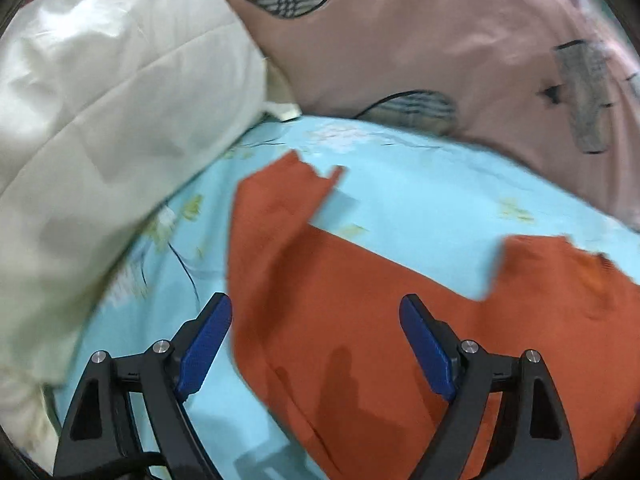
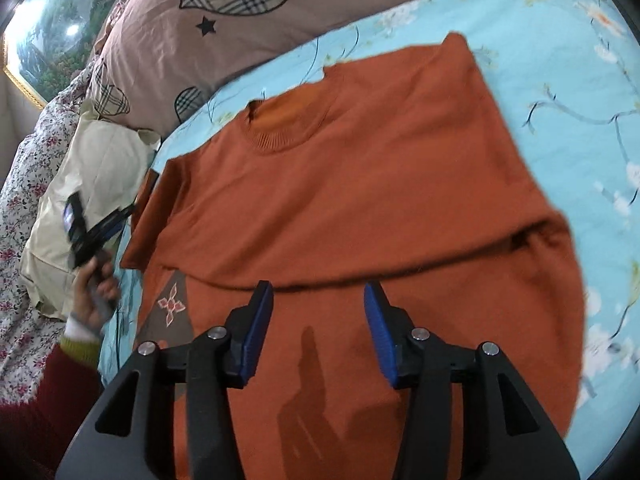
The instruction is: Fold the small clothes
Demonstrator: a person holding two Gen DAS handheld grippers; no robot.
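An orange T-shirt (image 2: 360, 184) lies flat on the light blue floral bedsheet (image 2: 560, 80), collar toward the pillows, with its lower part folded up over the body. My right gripper (image 2: 318, 300) is open and empty, hovering above the fold edge near the shirt's middle. My left gripper (image 1: 316, 312) is open and empty above the shirt's left sleeve side (image 1: 280, 208). The left gripper also shows in the right wrist view (image 2: 92, 228), held by a hand at the shirt's left edge.
A pink pillow with plaid hearts (image 2: 208, 32) lies behind the shirt. A cream quilted pillow (image 1: 100, 120) sits at the left. A floral cover (image 2: 24, 220) lies at the far left. A framed picture (image 2: 44, 36) hangs on the wall.
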